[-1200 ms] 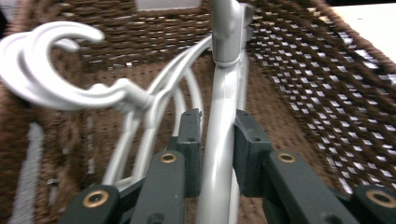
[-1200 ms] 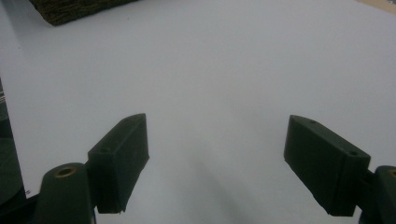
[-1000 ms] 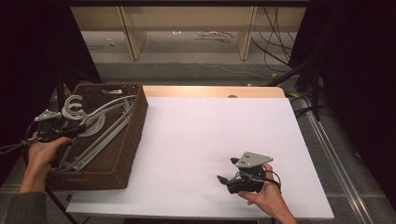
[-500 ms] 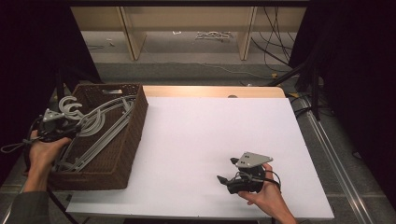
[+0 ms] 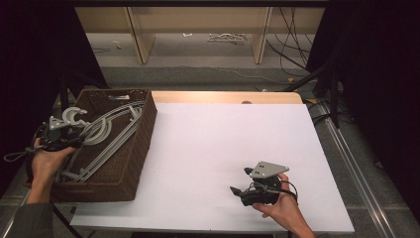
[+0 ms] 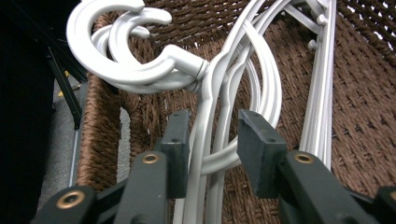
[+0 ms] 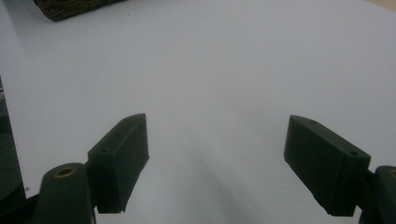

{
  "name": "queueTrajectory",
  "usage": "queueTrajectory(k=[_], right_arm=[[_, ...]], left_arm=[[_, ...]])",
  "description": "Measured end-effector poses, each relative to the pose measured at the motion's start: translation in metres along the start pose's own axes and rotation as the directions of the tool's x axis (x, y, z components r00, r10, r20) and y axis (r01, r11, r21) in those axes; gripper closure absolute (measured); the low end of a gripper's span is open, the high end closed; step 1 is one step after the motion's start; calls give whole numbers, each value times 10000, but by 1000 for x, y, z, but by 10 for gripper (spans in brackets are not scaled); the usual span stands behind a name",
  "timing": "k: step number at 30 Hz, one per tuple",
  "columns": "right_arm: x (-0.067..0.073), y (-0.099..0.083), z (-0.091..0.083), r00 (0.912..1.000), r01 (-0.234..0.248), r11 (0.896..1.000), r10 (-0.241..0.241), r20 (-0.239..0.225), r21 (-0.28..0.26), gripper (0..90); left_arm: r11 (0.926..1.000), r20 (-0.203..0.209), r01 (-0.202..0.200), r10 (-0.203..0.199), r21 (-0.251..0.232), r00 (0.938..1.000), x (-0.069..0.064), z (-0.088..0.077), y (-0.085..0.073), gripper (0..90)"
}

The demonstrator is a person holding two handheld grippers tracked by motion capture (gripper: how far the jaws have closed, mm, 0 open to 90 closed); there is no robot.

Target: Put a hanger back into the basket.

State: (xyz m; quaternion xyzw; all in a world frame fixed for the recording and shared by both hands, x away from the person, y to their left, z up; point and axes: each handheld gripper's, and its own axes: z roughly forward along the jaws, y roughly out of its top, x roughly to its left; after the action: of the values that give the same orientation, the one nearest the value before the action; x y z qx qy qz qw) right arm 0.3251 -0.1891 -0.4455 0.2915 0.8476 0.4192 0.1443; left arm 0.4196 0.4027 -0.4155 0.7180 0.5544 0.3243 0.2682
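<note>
Over the basket (image 5: 126, 163), the left hand-held gripper (image 6: 212, 140) has just loosened around the hangers' (image 6: 219, 93) necks.

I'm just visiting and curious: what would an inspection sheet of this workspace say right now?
Surface: white table top, bare in the middle.
Job's things: white plastic hangers lying in a brown wicker basket at the table's left edge.
Clutter: nothing seen.
Grippers: left gripper jaws have just been opening, hanger stems between them, right pad apart from them; right gripper open over bare table.
Cables: black cables on the floor beyond.
Surroundings: wooden shelving, dark curtains.
</note>
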Motion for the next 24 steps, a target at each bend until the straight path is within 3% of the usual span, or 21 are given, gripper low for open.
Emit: queueTrajectory(k=[9,12,16,21,24], right_arm=[[0,0,0,10000,8,10000,-8,18,-23,229],[0,0,0,10000,23,10000,-23,8,-6,229],[0,0,-1,10000,4,10000,-4,22,-53,228],[0,1,-1,9999,-4,9999,6,115,-157,224],[0,1,-1,9999,-18,9998,21,166,-181,220]], left_arm=[[9988,-1,414,-415,-269,9991,0,-5,4,520],[9958,79,733,-730,-553,9973,-2,-7,7,481],[9948,148,720,-711,-715,9974,-7,-13,12,449],[9875,663,1018,-943,-1204,9933,-12,-19,19,406],[9817,1151,1238,-1076,-1448,9875,-16,-23,23,377]])
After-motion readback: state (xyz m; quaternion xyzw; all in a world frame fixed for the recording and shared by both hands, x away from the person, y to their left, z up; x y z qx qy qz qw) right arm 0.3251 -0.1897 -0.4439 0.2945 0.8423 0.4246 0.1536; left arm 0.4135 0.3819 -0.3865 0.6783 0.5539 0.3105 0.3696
